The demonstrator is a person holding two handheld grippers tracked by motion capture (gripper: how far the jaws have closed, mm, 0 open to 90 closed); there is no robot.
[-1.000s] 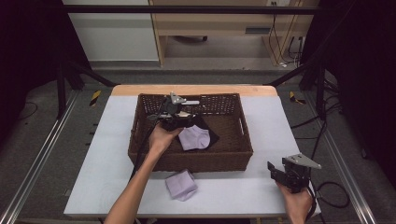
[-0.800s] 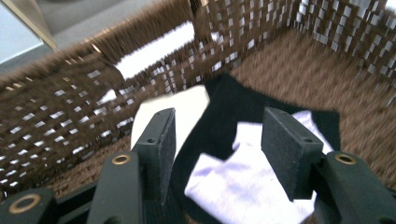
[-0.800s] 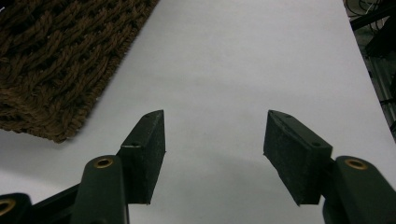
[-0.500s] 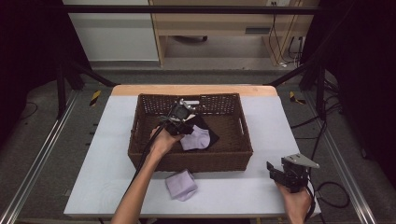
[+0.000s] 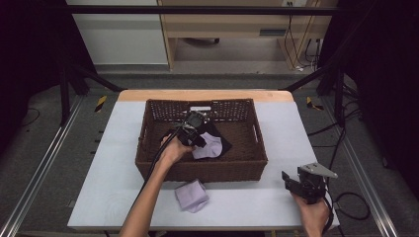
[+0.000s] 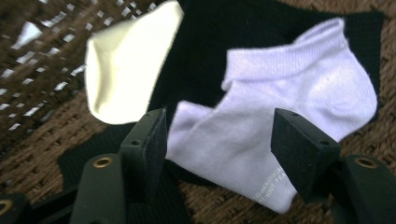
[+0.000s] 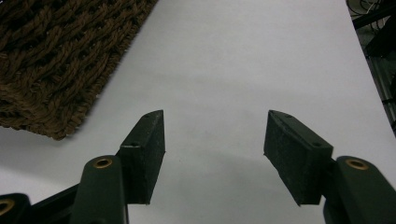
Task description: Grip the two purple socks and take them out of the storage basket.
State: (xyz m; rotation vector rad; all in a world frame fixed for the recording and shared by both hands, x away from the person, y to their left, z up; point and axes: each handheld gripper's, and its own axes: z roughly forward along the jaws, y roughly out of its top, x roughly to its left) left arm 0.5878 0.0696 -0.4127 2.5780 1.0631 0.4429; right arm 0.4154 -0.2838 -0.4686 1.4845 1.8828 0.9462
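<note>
Since a second earlier the left tool [image 6: 219, 135] had tipped down into the basket [image 5: 148, 158], jaws spread and empty over the lilac sock [image 6: 280, 126] on black cloth, ready to grab, while the right tool [image 7: 212, 149] waited released above the table [image 7: 261, 56].

The left hand-held gripper [image 5: 193, 129] has tipped forward and dropped deeper into the basket [image 5: 148, 148] — a second ago it sat level near the back wall, and now it points down with jaws spread over the lavender sock [image 6: 280, 135] on the black cloth [image 6: 210, 51].
</note>
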